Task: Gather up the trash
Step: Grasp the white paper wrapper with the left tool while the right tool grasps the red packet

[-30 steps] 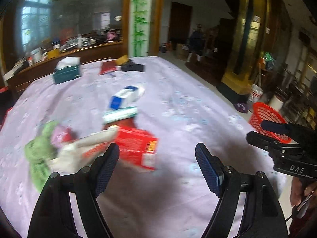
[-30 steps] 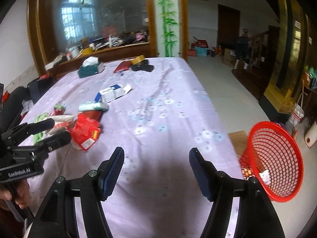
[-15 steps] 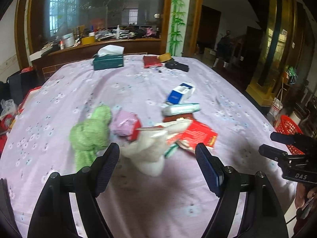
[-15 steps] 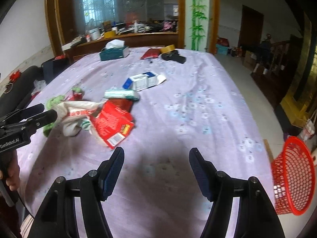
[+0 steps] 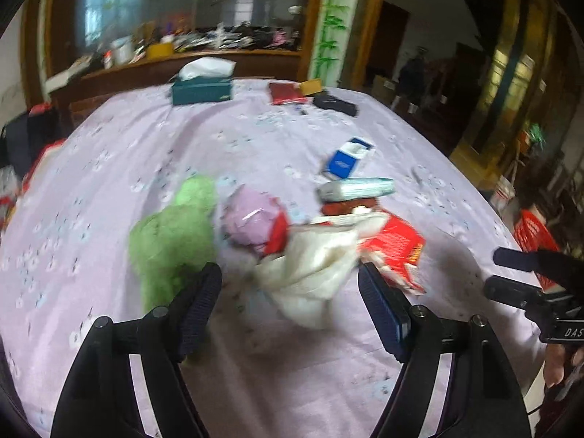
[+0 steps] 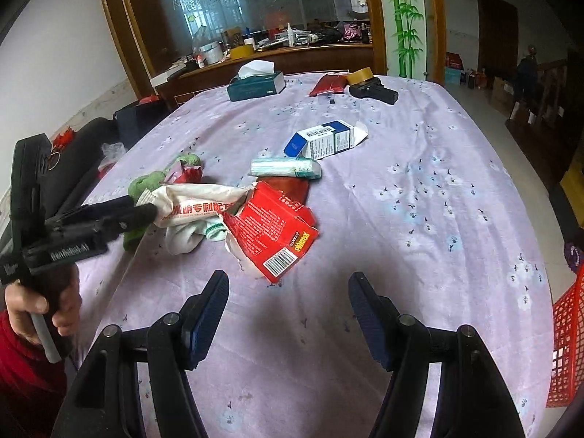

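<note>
Both grippers' fingers stand apart, empty; only the right view shows the red carton's [image 6: 272, 235] barcode.

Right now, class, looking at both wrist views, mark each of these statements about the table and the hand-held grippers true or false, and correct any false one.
1. The left hand-held gripper grips the white bag. False: its jaws stand open, holding nothing.
2. The torn red box lies on the purple tablecloth. True.
3. The red basket stands on the table. False: it sits beyond the table's edge.
4. The tissue box is at the table's far end. True.
5. The right hand-held gripper is empty. True.
</note>
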`<state>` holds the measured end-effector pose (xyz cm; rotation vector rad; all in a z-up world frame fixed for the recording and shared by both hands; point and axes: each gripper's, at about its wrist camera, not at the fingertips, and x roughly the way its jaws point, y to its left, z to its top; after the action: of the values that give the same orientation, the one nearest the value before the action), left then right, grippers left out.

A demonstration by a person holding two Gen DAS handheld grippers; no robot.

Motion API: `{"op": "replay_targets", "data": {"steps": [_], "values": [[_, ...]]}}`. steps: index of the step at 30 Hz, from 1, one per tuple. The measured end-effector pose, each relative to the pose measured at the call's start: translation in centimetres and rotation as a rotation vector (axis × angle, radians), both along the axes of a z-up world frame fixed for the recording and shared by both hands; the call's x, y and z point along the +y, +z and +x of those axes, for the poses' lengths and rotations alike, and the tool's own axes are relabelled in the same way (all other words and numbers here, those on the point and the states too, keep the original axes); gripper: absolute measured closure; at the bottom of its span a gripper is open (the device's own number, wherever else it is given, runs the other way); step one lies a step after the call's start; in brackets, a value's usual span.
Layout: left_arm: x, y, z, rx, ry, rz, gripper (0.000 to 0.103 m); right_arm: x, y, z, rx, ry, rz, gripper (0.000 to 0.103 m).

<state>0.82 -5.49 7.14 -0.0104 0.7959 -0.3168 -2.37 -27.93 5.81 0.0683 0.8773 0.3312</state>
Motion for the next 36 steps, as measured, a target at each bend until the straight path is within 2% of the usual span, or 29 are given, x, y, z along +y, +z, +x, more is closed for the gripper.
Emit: {"op": "replay_targets", "data": {"steps": [2, 4, 6, 7, 9, 11, 13, 14, 17, 22, 27, 33, 34, 35, 36], "values": [[-1.3, 0.5, 0.0, -0.019, -0.038, 0.008, 0.027, -0.1, 0.0, 0.1, 0.007, 0.003, 0.013, 0.031], [-2.7, 0.7, 0.7, -0.033, -0.077, 0.054, 0.027, -0.2, -0.1, 0.4, 0.013, 0.0, 0.013, 0.031], [-3.9, 0.1, 2.1, -0.007, -0.103, 0.097, 0.028, -0.4, -0.3, 0.7, 0.019, -0.006, 0.008, 0.031], [-4.3, -0.2, 2.6, 0.007, -0.124, 0.099, 0.031, -0.6, -0.4, 1.0, 0.026, -0.01, 0.013, 0.031], [-5.1, -1.1, 3.7, 0.032, -0.132, 0.147, 0.048, -0.9, -0.7, 1.5, 0.047, -0.014, 0.031, 0.031], [-5.7, -1.9, 4.2, 0.031, -0.117, 0.189, 0.051, -1.3, -0.9, 1.9, 0.06, -0.02, 0.042, 0.031], [-5.7, -2.1, 4.4, 0.013, -0.1, 0.197, 0.059, -1.7, -0.9, 2.3, 0.07, -0.022, 0.058, 0.031], [-5.4, -2.0, 4.5, 0.014, -0.083, 0.18, 0.062, -1.9, -1.0, 2.5, 0.076, -0.028, 0.061, 0.031], [-4.2, -1.2, 3.9, 0.008, -0.086, 0.089, 0.063, -2.4, -0.8, 2.5, 0.076, -0.04, 0.068, 0.031], [-2.7, 1.6, 1.3, -0.049, -0.067, 0.014, 0.063, -2.2, -0.6, 3.1, 0.086, -0.027, 0.078, 0.031], [-1.7, 3.6, -0.9, -0.098, -0.043, -0.025, 0.063, -0.5, -1.6, 5.7, 0.111, 0.046, 0.055, 0.031], [-0.9, 2.9, -0.4, -0.083, 0.007, -0.054, 0.063, 0.8, -4.1, 9.5, 0.109, 0.133, 0.012, 0.031], [-0.7, 2.6, -0.2, -0.076, 0.016, -0.053, 0.063, 0.9, -4.3, 9.8, 0.112, 0.15, 0.015, 0.037], [-0.6, 2.4, 0.0, -0.072, 0.025, -0.053, 0.063, 1.2, -4.6, 9.9, 0.116, 0.176, 0.019, 0.058], [-0.4, 2.1, 0.2, -0.064, 0.036, -0.054, 0.063, 1.5, -4.8, 10.0, 0.126, 0.212, 0.021, 0.069]]}}
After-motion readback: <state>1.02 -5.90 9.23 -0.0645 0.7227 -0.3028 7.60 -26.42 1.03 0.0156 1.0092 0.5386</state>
